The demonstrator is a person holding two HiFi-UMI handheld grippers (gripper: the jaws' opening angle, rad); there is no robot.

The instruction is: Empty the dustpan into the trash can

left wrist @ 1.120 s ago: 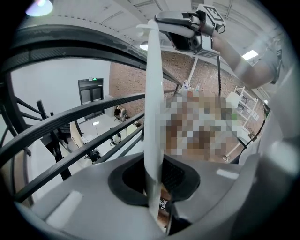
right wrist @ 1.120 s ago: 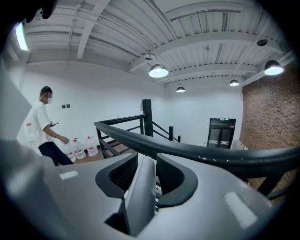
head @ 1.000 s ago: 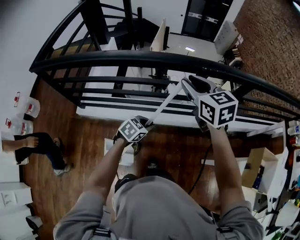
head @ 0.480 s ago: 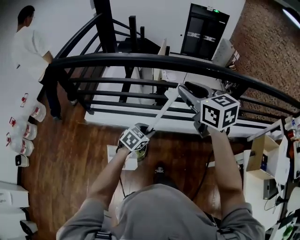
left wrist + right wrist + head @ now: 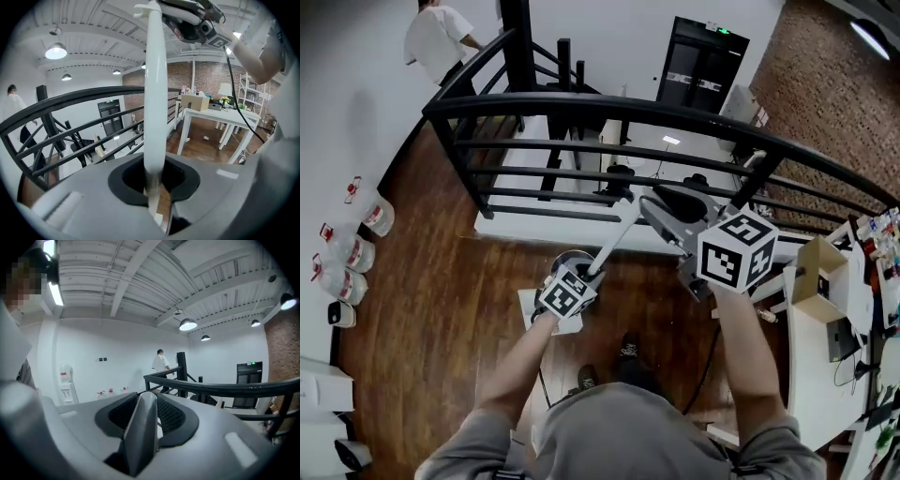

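Head view: left tongs (image 5: 587,274) clamp narrow on white pole (image 5: 617,234); right tongs (image 5: 656,212) grip grey handle (image 5: 140,427), jaws just opened slightly wider.

Loft office: mezz. railing (image 5: 675,117), desks (image 5: 225,114), brick wall (image 5: 834,103).

In the head view the left gripper (image 5: 589,274) covers the lower end of the white handle (image 5: 617,234). It also covers most of a round dark thing (image 5: 573,257) and a white flat thing (image 5: 530,306) beneath it; what those two are cannot be told. In the right gripper view a grey piece (image 5: 143,427) runs off the bottom edge, blurred. A distant person (image 5: 439,37) is cut by the head view's top edge, and the small things (image 5: 883,246) at its right edge are too small to name.
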